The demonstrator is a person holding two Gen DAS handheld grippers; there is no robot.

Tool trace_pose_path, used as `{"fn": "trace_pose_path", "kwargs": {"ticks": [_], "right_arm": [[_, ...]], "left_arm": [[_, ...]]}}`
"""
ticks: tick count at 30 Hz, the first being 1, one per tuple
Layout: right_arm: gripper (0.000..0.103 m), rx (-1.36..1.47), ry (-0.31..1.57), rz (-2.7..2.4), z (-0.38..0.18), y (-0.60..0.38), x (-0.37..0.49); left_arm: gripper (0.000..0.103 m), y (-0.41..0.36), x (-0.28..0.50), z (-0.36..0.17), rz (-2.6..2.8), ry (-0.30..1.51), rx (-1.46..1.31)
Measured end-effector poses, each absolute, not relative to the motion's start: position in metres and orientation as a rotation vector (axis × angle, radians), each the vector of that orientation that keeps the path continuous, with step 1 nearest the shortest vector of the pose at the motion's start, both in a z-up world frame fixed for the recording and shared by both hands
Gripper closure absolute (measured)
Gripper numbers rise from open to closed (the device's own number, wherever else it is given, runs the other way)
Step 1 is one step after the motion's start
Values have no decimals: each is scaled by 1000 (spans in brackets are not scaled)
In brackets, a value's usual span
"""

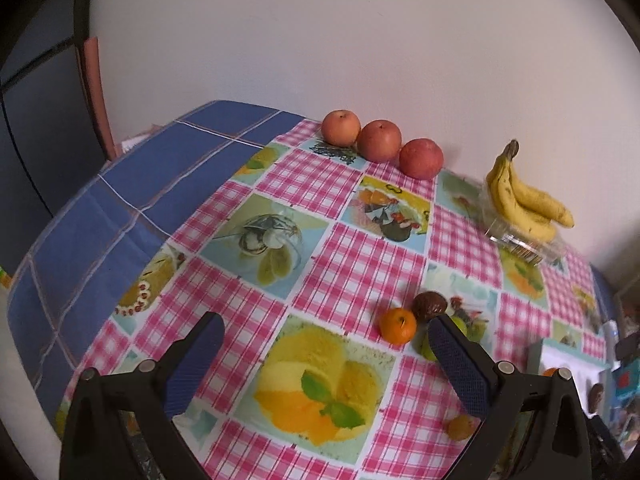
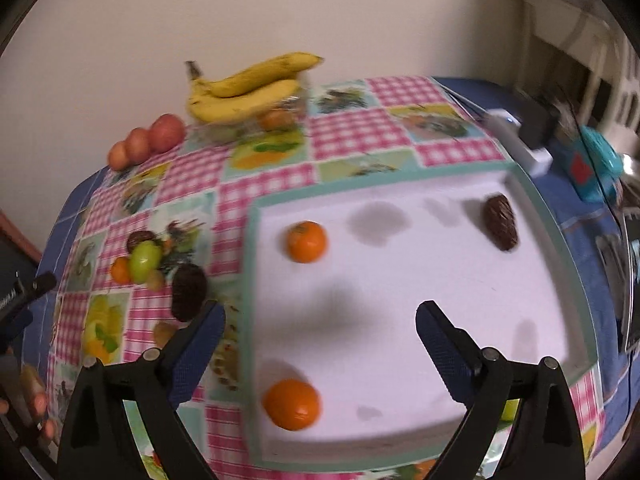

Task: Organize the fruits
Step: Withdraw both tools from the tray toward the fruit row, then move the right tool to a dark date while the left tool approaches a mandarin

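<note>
1. While the right gripper (image 2: 320, 322) hangs over the tray (image 2: 556, 236), jaws apart and empty, two oranges (image 2: 306, 241) lie ahead and below-left.
2. Your left gripper (image 1: 326, 336), jaws apart, faces loose fruit (image 1: 398, 326) just inside its right jaw, probably next.

Soft, even indoor light, fisheye bending and dark corners in both views, motion blur in the right wrist view, faint shadows on the white tray (image 2: 400, 288)

Two oranges (image 2: 306, 241) and a pinecone (image 2: 500, 222) lie in the tray (image 2: 400, 320)
</note>
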State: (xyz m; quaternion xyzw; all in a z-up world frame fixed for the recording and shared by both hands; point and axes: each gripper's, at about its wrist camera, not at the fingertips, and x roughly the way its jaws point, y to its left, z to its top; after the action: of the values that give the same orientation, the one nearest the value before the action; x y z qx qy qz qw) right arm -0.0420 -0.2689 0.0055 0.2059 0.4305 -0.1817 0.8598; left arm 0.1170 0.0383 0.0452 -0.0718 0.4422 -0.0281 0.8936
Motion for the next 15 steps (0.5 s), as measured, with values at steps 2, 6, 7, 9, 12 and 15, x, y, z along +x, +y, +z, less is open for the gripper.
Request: {"fn": "trace_pose_path", "kwargs": {"ticks": [2,6,7,9,12,15], "right_arm": [[7,422,893,-356,10,-260,-35],[7,421,863,-300,18,-244,-20],[7,416,855,-288,20,-240,-15],[7,406,841,-266,24,-231,-4],[7,409,836,-231,25,-222,13],[10,392,855,-222,21,-214,27]], "left_arm": [[0,41,124,43,-93,940,-184],[0,31,135,36,-95,962,-155],[0,26,141,33,-104,980,-151],[0,22,145,28,-116,990,-166],[0,12,155,16,-145,1024,-195],[1,1,161,1,-170,1064,-199]]}}
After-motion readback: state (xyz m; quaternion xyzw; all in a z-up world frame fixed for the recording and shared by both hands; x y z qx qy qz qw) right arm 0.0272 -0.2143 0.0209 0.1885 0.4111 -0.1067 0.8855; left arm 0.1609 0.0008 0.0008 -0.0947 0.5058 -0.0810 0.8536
